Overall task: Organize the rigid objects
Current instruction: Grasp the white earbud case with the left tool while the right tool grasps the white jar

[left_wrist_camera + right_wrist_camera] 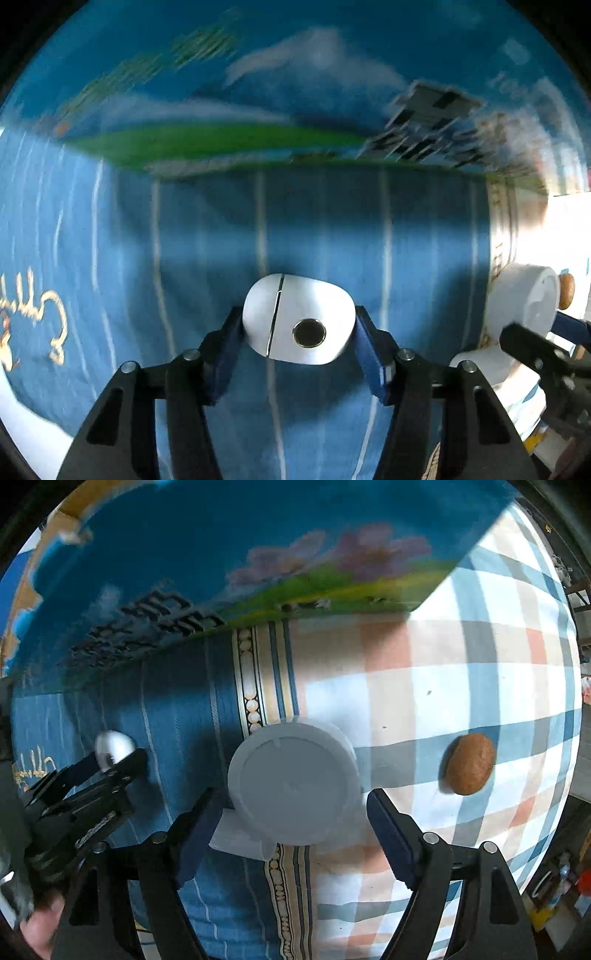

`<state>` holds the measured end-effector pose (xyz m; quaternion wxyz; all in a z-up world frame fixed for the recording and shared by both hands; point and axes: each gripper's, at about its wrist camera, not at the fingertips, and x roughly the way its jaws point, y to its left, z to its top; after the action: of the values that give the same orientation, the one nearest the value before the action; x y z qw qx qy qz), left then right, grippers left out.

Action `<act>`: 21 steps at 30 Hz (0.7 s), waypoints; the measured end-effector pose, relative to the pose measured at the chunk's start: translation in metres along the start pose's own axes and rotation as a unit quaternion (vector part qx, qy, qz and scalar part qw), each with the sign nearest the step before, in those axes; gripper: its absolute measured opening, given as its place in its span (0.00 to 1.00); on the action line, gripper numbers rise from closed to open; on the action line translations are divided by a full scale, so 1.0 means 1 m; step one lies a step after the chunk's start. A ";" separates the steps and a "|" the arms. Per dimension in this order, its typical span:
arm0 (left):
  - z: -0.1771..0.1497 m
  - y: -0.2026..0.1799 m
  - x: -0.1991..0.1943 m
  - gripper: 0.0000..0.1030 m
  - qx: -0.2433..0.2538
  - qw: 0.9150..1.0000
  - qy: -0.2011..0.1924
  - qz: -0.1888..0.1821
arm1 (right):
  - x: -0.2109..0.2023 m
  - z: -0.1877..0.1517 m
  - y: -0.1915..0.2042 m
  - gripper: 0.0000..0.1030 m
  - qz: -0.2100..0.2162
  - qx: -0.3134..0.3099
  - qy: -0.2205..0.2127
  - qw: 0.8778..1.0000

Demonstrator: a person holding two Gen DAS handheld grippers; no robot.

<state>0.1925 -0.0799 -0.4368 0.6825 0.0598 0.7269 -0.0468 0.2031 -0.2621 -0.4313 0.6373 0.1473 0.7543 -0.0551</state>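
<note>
1. Left wrist view: the left gripper (298, 328) points down at a blue striped cloth (184, 240). A white rounded case (297, 319) with a seam and a round metal button sits between the blue pads, at 6 o'clock of the view centre. Both pads (364, 341) touch its sides; the gripper reads as clamped on the case. Whether the case rests on the cloth or is lifted cannot be told.

2. Same view, 3 to 4 o'clock: a white round container (524, 299) stands at the cloth's edge, with the right gripper's black finger in front of it and a brown knob-like item (567, 291) just beyond.

3. Left-hand step, as a judgement: the grip is to stay centred across the case's short sides, clear of the seam, with the wrist vertical, so that the smooth shell does not squirt out.

4. Right wrist view: the right gripper (293, 819) straddles the white round container (293, 784). The jaws stand apart: the left pad lies near the rim, while the right pad (391, 834) shows a clear gap. The container is not gripped.

5. Same view: a brown oval object (469, 764) lies on the checked cloth (480, 664) at 3 o'clock of the container, well apart. The left gripper with the white case appears at 9 o'clock.

6. Right-hand step, as a judgement: the container is wide, so the jaws should be centred on its diameter and lowered past the rim before closing.
</note>
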 end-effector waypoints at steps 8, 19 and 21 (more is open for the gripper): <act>-0.056 0.011 0.006 0.53 -0.046 0.999 0.022 -0.009 | 0.026 -0.012 0.019 0.64 -0.035 -0.013 0.017 0.999; -0.070 -0.003 0.011 0.53 -0.046 0.999 0.019 -0.008 | 0.034 -0.053 0.000 0.60 -0.046 -0.004 0.025 0.999; -0.067 0.000 0.010 0.53 -0.046 0.999 0.019 -0.007 | 0.037 -0.054 -0.002 0.65 -0.038 0.007 0.021 0.999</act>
<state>0.1253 -0.0699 -0.4420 0.6701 0.0239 0.7417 -0.0165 0.1463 -0.2442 -0.4578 0.6179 0.1242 0.7720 -0.0820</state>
